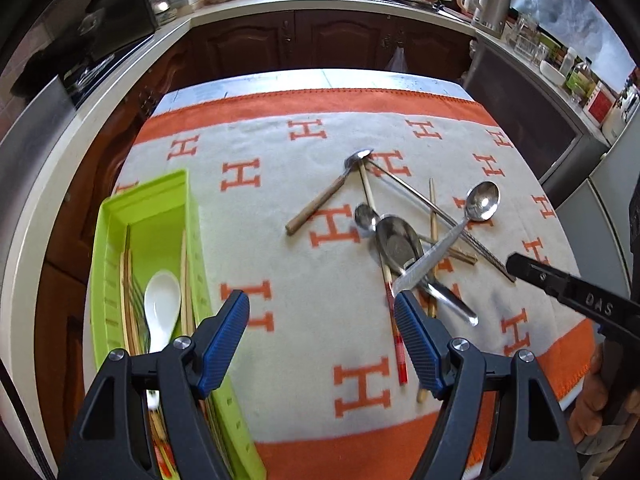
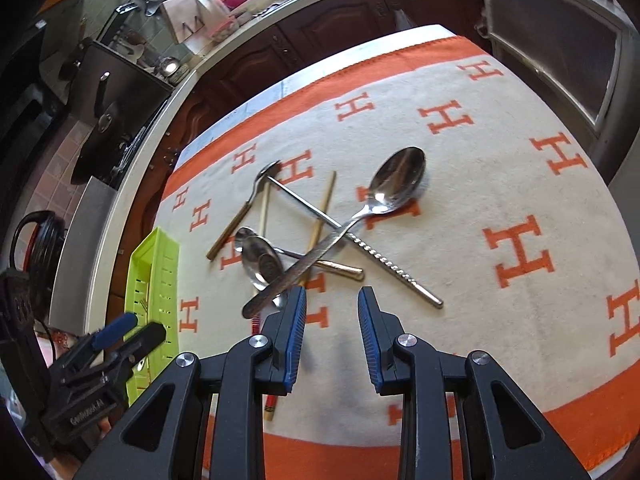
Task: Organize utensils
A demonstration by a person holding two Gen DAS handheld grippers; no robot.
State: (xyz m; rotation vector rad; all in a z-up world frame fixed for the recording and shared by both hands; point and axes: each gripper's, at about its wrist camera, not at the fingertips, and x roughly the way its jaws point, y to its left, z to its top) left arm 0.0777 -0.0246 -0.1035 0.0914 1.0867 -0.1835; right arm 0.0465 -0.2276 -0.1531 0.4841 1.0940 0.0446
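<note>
Both blue-padded grippers, left [image 1: 322, 312] and right [image 2: 332, 308], hang with jaws apart and empty above the orange-and-cream lettered cloth [image 1: 280, 200]. Steel spoons [image 2: 396, 180], chopsticks and a twisted metal rod [image 2: 392, 272] lie heaped mid-cloth. Beside them at the cloth's left edge, a lime-green plastic tray [image 1: 160, 204] holds a white ceramic spoon [image 1: 162, 304].

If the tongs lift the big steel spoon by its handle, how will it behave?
The big steel spoon is probably stiff and may be slippery, as it looks like polished metal. Its wide bowl could tip it bowl-down. It lies across the twisted metal rod and may disturb it.
</note>
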